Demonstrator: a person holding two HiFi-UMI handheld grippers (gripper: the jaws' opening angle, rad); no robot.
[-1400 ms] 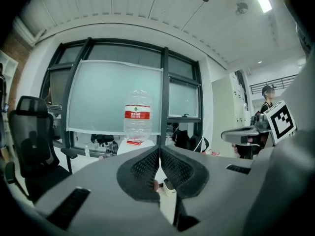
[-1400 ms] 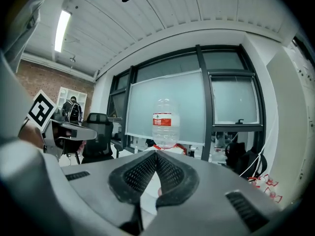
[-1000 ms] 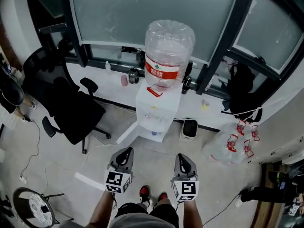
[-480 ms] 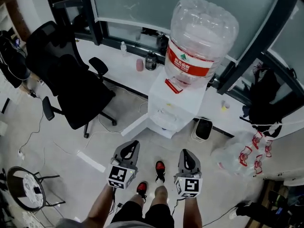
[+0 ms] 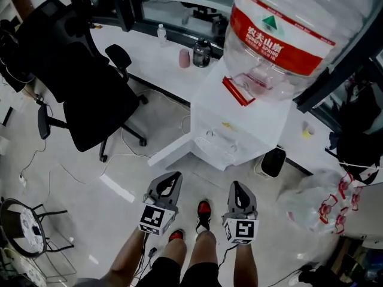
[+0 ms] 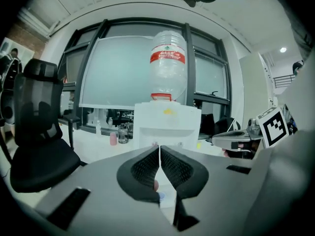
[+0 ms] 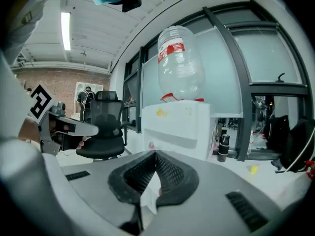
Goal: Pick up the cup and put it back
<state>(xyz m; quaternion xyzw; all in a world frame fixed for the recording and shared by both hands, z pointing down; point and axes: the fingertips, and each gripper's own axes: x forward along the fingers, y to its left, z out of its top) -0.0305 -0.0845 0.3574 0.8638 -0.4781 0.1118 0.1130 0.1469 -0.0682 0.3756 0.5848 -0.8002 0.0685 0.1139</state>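
A white water dispenser (image 5: 242, 115) with a big clear bottle (image 5: 287, 23) stands just ahead of me. A pink cup (image 5: 184, 57) sits on the low white ledge (image 5: 149, 52) behind it to the left, small in the left gripper view as the pink cup (image 6: 113, 139). A small yellow cup (image 5: 307, 130) rests on the ledge to the right. My left gripper (image 5: 173, 177) and right gripper (image 5: 237, 185) hang side by side above the floor, short of the dispenser. Both are shut and hold nothing; the jaws meet in the left gripper (image 6: 159, 147) and right gripper (image 7: 155, 152) views.
A black office chair (image 5: 78, 88) stands at the left. A dark jar (image 5: 201, 52) and a small clear bottle (image 5: 161, 33) share the ledge with the pink cup. A black bin (image 5: 273, 162) and a bag of empty bottles (image 5: 311, 205) lie right of the dispenser.
The view has moved forward: the dispenser and bottle are much closer and larger. Both grippers stay shut, side by side in front of the person.
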